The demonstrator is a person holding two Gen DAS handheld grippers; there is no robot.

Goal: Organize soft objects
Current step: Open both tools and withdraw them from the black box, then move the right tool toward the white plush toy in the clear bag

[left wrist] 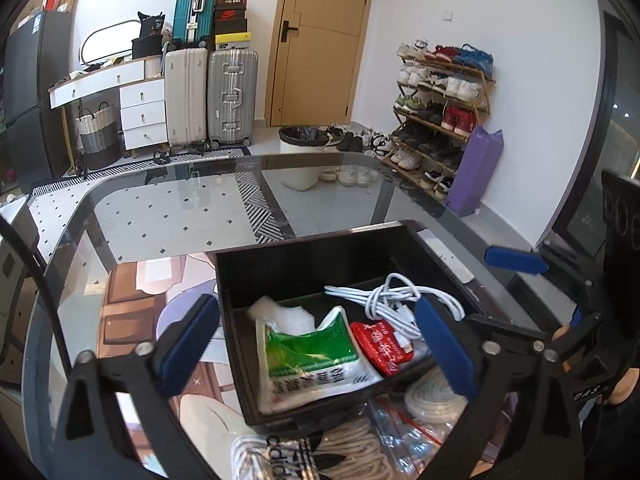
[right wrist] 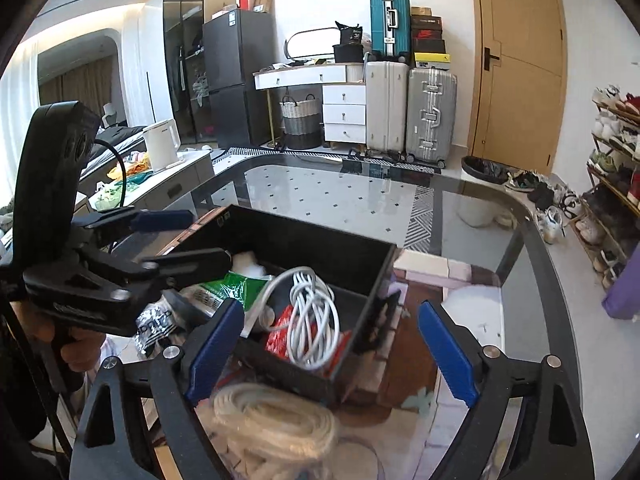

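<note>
A black divided box (left wrist: 304,264) stands on a glass table. In it lie a green-and-white bag (left wrist: 316,360), a red packet (left wrist: 380,344), a coiled white cable (left wrist: 392,296) and a white foam piece (left wrist: 280,312). My left gripper (left wrist: 316,344) is open above the box's near side, its pads clear of the green bag below. My right gripper (right wrist: 332,350) is open over the box's (right wrist: 312,252) near corner, with the cable (right wrist: 312,316) beyond it. A white rope coil (right wrist: 276,424) lies outside the box under the right gripper. The left gripper (right wrist: 200,238) shows from the side, held by a hand.
An Adidas-printed bag (left wrist: 280,460) and a clear zip bag (left wrist: 400,432) lie in front of the box on a printed mat (left wrist: 132,300). The glass table's edge (left wrist: 168,168) curves behind. On the floor beyond are a bin (left wrist: 300,152), a shoe rack (left wrist: 440,120) and suitcases (left wrist: 232,96).
</note>
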